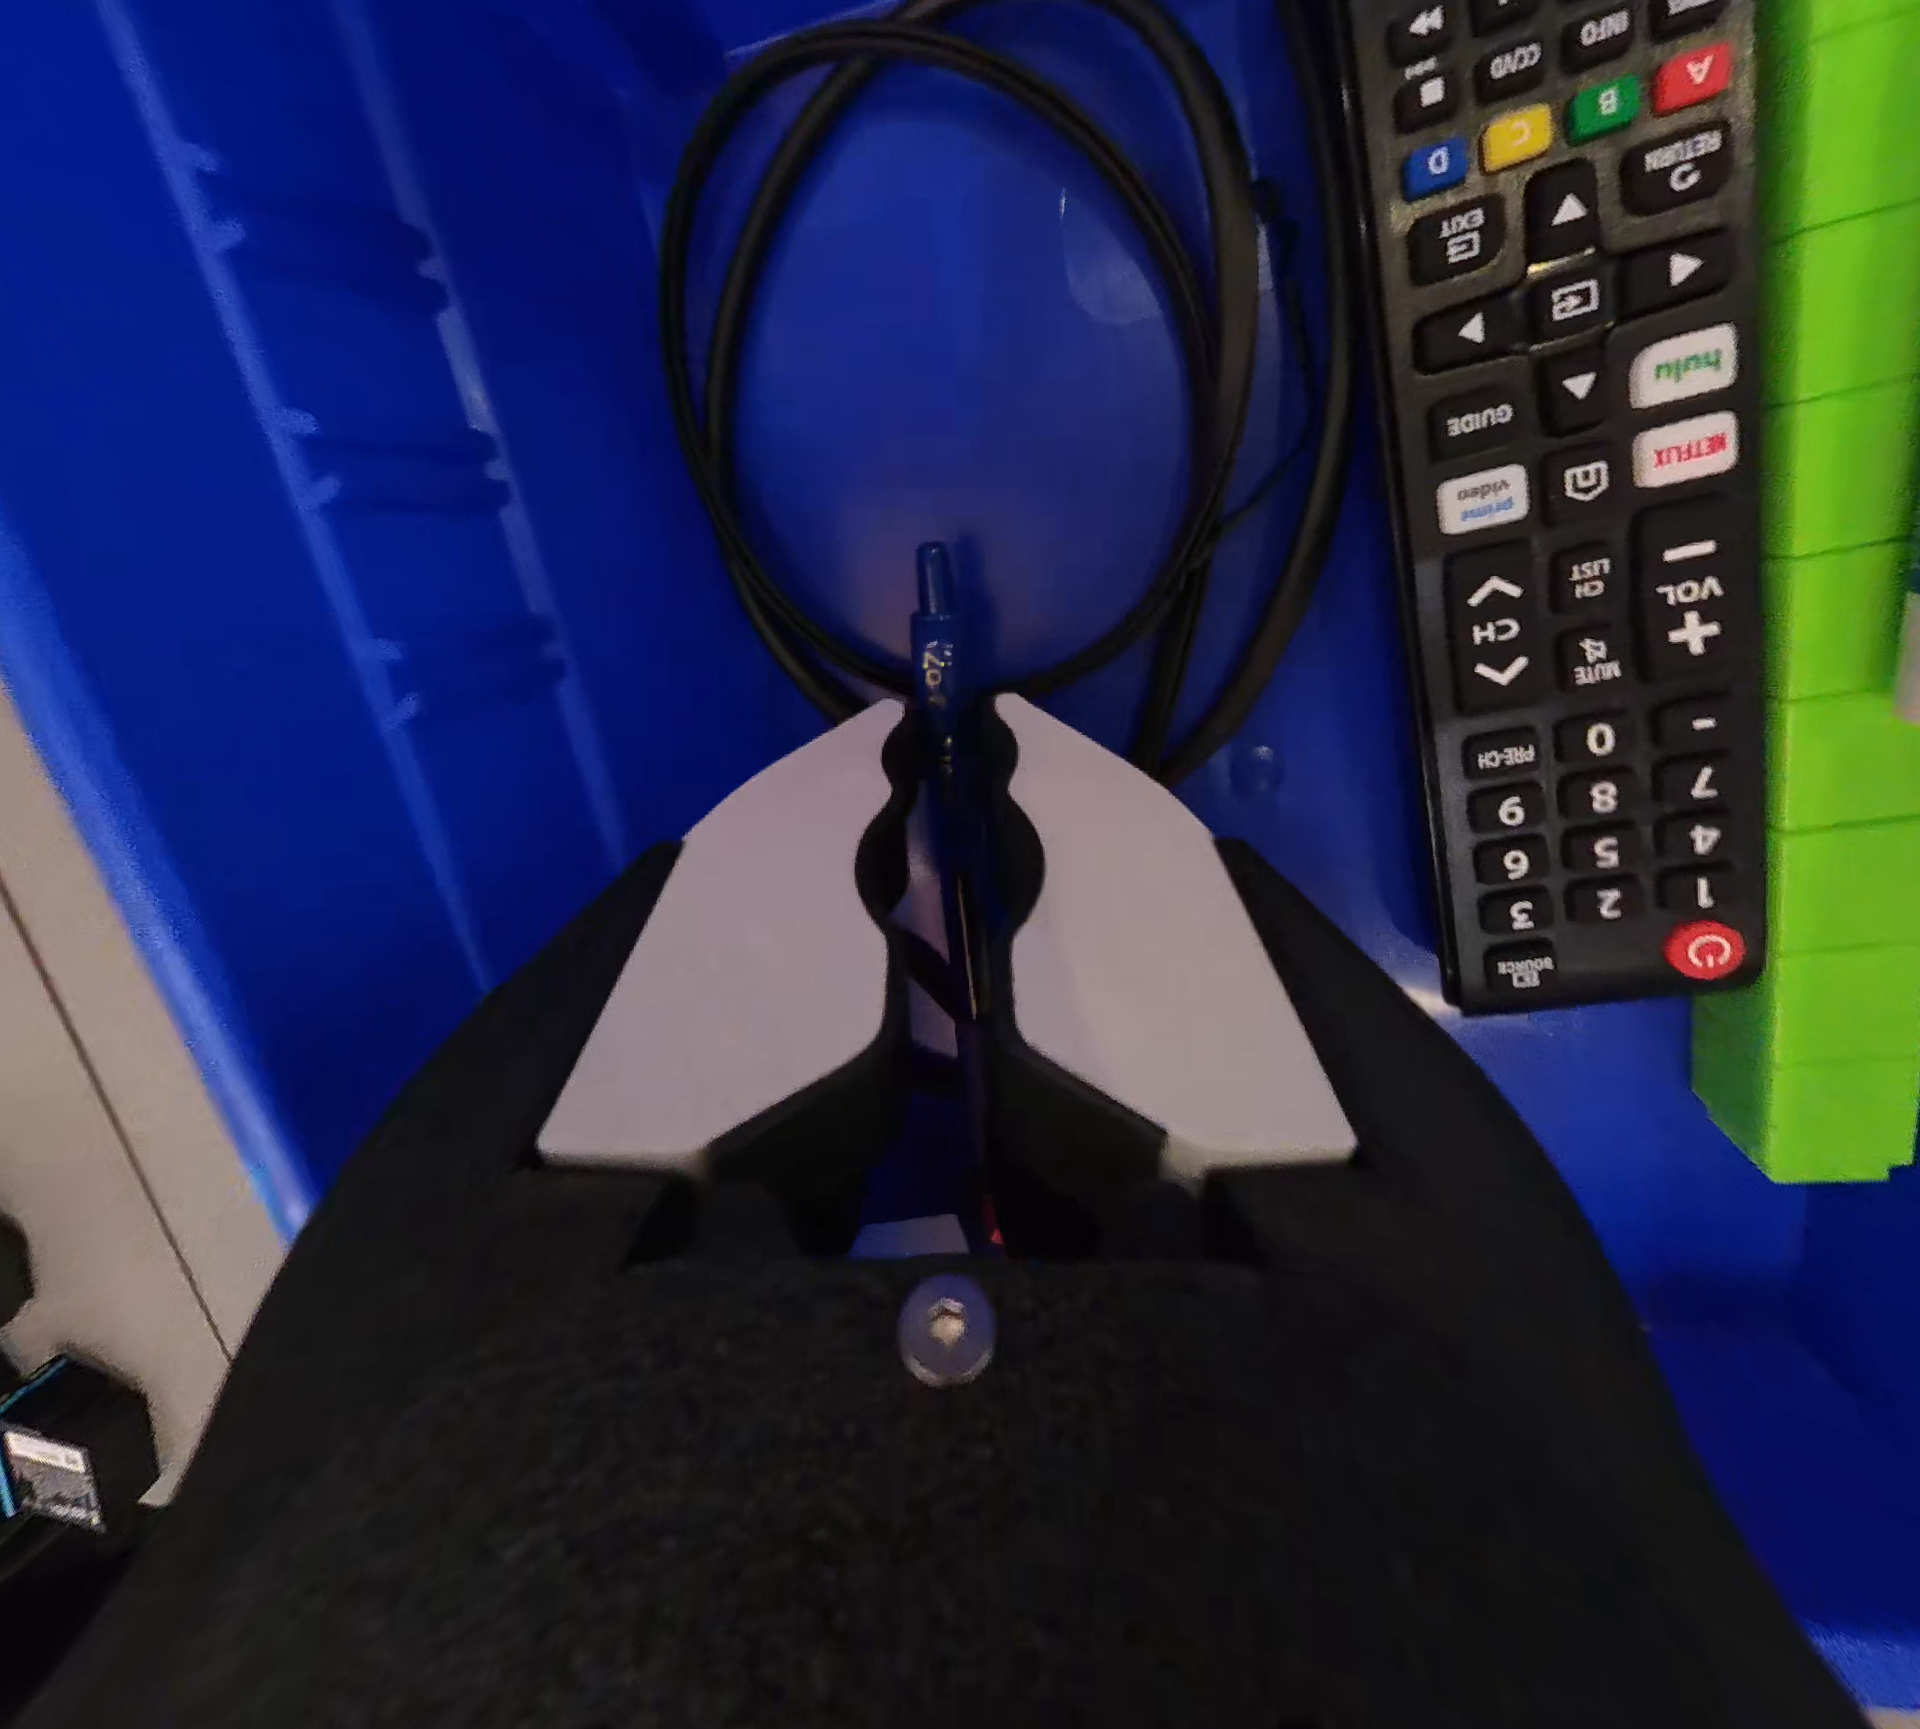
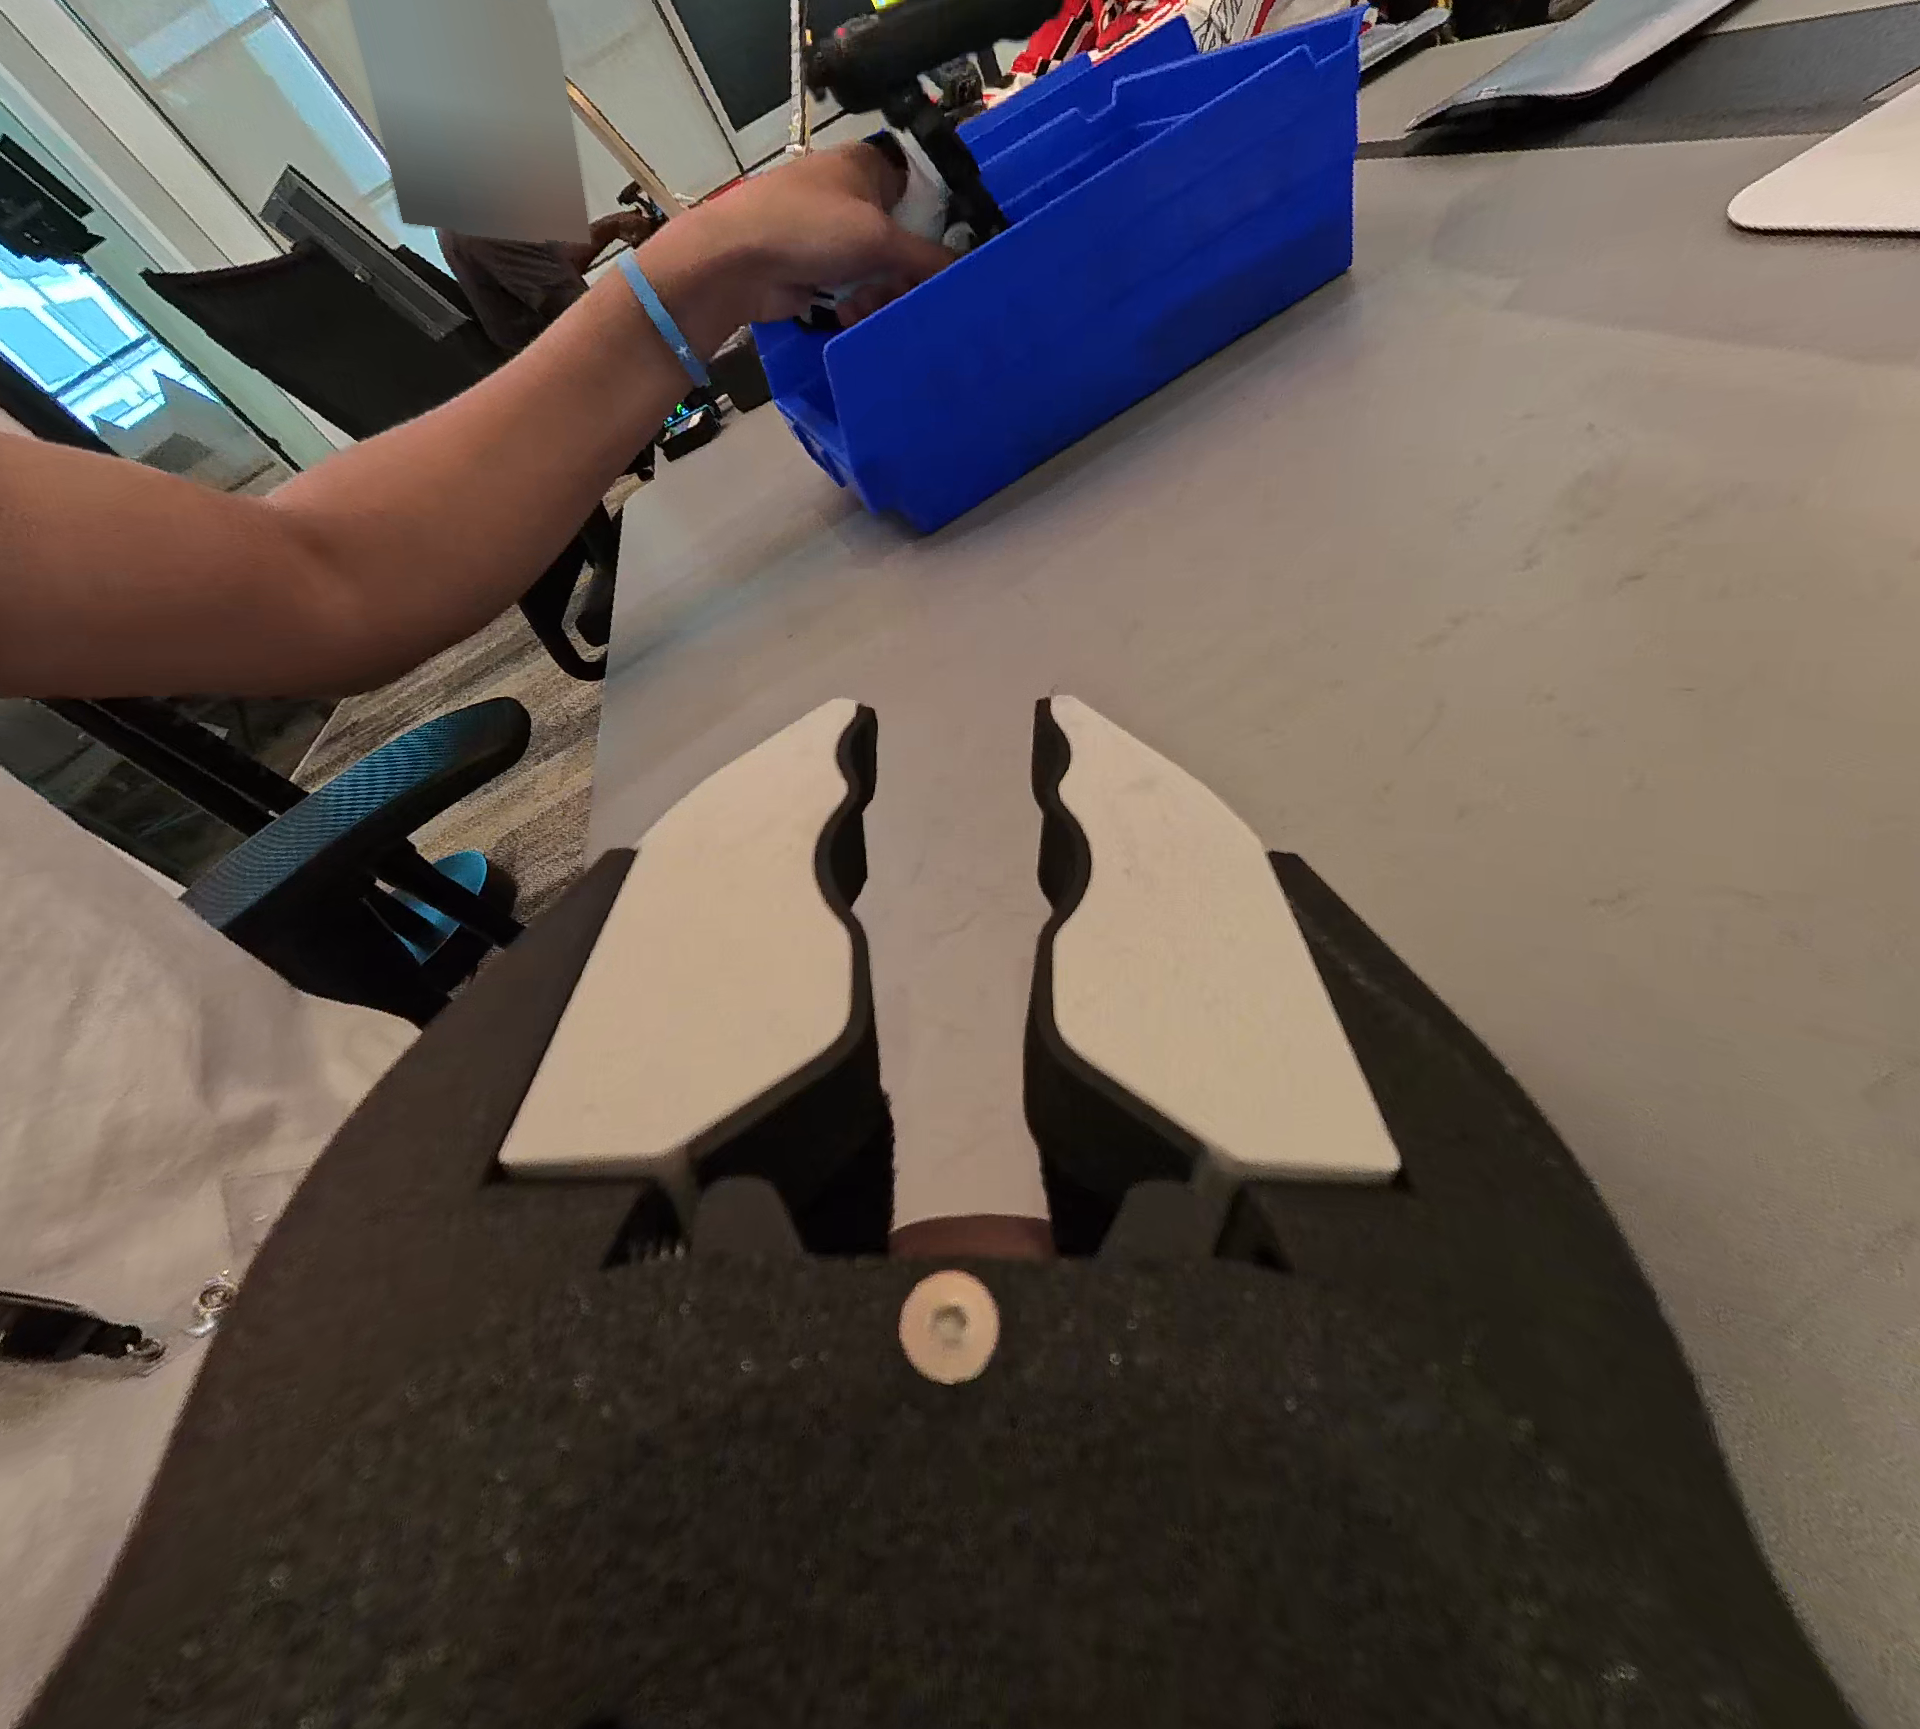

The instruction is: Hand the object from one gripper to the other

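My left gripper is shut on a dark blue pen, whose tip sticks out past the fingertips. It points down inside a blue plastic bin. In the right wrist view the same bin stands on the grey table, and a person's hand holds the left gripper inside it. My right gripper is open and empty, low over the grey table, well short of the bin.
In the bin lie a coiled black cable, a black remote control and a green block. Office chairs stand left of the table. A dark folder and a white device lie at the far right. Some 45 cm of space lies between my two pairs of fingers.
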{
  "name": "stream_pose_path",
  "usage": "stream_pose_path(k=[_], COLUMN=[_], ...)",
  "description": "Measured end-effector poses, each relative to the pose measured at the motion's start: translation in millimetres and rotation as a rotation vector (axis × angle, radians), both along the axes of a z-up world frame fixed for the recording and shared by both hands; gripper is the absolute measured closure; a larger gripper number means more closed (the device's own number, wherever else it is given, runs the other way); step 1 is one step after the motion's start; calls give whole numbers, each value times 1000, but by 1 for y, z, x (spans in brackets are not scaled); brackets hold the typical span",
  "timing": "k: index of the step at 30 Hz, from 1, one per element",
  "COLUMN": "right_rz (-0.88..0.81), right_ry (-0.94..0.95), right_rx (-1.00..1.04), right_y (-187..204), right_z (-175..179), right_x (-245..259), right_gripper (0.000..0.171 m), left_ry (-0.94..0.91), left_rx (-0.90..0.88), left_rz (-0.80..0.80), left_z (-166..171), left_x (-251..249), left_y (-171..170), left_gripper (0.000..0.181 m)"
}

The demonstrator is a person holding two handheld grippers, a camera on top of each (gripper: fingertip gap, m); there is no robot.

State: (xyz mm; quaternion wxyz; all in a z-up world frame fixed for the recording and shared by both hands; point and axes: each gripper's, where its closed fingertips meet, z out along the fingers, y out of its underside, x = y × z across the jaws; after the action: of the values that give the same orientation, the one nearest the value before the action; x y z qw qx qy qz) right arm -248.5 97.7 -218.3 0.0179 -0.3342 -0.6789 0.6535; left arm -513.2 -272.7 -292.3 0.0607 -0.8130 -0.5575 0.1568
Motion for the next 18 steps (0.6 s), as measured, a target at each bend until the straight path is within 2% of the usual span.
stream_pose_path(k=[4, 9, 11, 14, 16, 18], right_rz=[-4, -16, -42, -137, -216, -260], right_ry=[13, 25, 53, 157, 260, 348], right_rx=[17, 32, 31, 30, 46, 48], right_y=[0, 0, 1, 4, 3, -6], right_z=[0, -1, 2, 12, 22, 33], right_x=[1, -1, -4, -15, -23, -26], right_gripper=[143, 142, 141, 137, 134, 130], left_ry=[111, 375, 514, 686, 744, 766], left_rx=[49, 302, 508, 923, 1171, 1381], left_rz=[-40, -83, -105, -92, -122, -200], left_z=[32, 106, 142, 195, 221, 239], left_x=[2, 0, 1, 14, 32, 57], left_y=[0, 2, 4, 15, 39, 78], left_gripper=[170, 171, 171, 172, 171, 171])
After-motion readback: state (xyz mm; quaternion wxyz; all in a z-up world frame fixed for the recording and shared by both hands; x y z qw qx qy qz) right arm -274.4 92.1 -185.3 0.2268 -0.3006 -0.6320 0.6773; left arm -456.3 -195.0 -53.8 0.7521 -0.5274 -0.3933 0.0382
